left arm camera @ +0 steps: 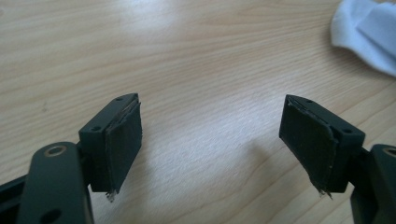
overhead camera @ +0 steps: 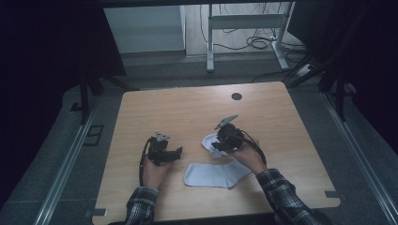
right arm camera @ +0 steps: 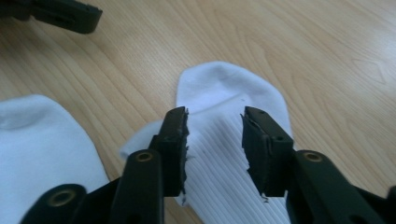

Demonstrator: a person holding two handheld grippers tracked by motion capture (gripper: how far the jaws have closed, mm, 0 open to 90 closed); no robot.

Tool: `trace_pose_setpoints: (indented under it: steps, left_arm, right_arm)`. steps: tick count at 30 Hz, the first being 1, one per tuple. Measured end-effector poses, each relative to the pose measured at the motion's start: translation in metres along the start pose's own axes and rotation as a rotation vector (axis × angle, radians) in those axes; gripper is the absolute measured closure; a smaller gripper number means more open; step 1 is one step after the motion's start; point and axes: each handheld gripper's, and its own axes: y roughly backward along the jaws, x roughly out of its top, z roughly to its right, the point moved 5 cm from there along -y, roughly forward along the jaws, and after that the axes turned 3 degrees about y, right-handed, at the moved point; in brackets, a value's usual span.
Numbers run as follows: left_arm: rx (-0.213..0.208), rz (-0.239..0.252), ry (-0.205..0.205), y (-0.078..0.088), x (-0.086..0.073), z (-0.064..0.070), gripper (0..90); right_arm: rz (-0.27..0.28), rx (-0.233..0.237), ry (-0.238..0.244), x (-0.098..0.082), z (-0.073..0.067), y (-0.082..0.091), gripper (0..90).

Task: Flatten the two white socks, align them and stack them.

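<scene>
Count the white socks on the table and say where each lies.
2. One sock lies flat near the front edge between the hands; the other sock lies under the right gripper.

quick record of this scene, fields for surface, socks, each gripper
surface: wooden table
near sock: white, lying flat at the table's front
far sock: white, ribbed, under the right gripper
left gripper: jaws wide open over bare wood, nothing between them
right gripper: jaws parted over the far sock, pads not pressing on it
</scene>
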Motion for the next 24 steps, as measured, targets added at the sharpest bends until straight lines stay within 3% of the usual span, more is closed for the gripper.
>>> trace_pose_setpoints:
  steps: [4,8,16,24]
  left_arm:
    - [-0.024,0.017,-0.020,-0.002,0.011,0.009,21.5]
    - [-0.050,0.021,-0.020,-0.009,0.021,0.022,21.1]
    - [-0.074,-0.003,-0.068,-0.027,0.041,0.048,19.2]
    - [-0.072,-0.044,-0.104,-0.057,0.052,0.074,18.5]
  right_arm:
    - [0.027,-0.007,-0.034,-0.007,0.013,0.019,68.7]
    - [0.011,0.002,-0.068,-0.026,0.022,0.022,78.3]
    - [-0.044,0.029,-0.106,-0.063,0.031,0.008,78.5]
    - [-0.018,0.043,-0.123,-0.074,0.039,0.012,78.4]
